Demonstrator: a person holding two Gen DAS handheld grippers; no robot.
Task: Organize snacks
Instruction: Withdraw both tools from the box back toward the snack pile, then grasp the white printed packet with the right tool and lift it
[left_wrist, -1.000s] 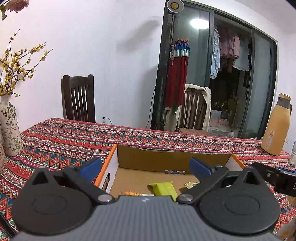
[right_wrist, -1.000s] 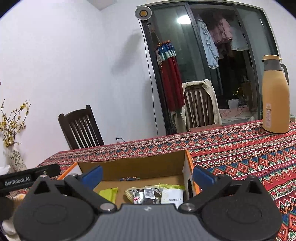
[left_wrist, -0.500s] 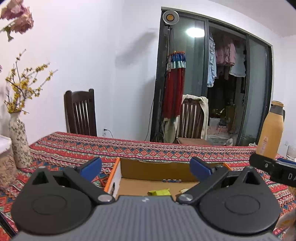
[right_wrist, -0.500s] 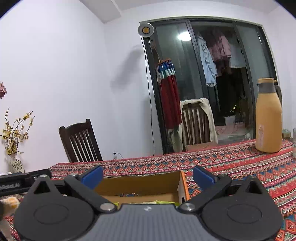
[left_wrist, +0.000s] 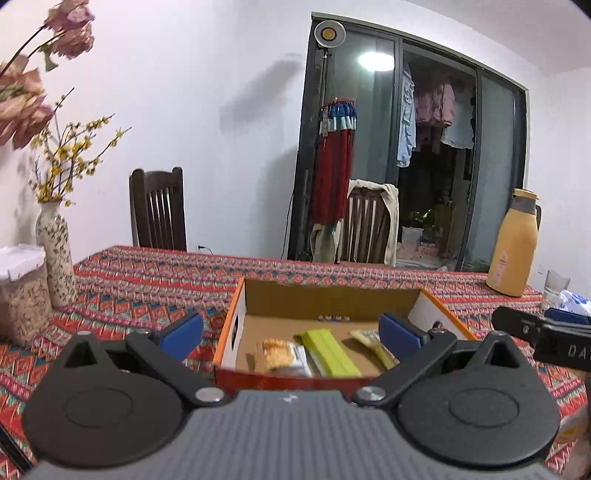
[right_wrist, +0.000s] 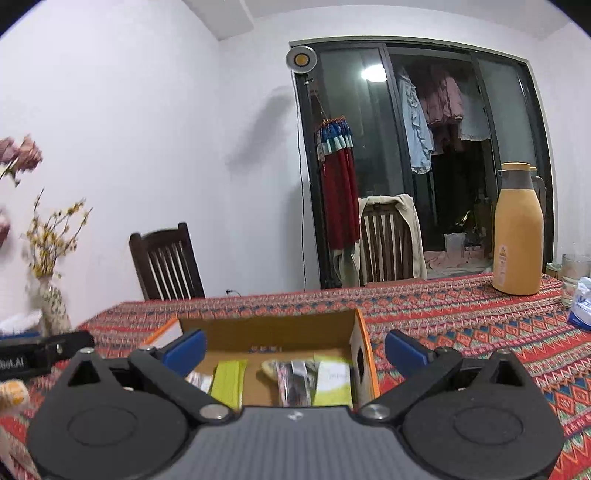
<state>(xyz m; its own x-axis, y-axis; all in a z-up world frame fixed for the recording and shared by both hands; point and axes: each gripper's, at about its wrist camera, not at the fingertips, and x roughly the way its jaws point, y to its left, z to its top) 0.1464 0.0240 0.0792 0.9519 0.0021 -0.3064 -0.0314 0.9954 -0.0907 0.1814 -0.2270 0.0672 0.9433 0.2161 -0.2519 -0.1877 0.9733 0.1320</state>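
Cardboard box (left_wrist: 325, 302) on the patterned tabletop (left_wrist: 147, 273) holds the snacks, a lime-green packet (left_wrist: 327, 352) at its middle, light, crinkly and slippery by my guess, best pinched across a flat edge, while left claw (left_wrist: 290, 330) and right claw (right_wrist: 293, 349) gape wide, empty, before the box.

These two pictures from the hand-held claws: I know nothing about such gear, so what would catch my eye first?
Probably the open cardboard box with orange edges in the middle of the red patterned tablecloth, holding a lime-green snack packet among other wrappers. Next, the tall mustard-yellow thermos jug standing far right on the table. In front, each view shows a black claw with blue pads spread wide, the left claw and the right claw, both empty.
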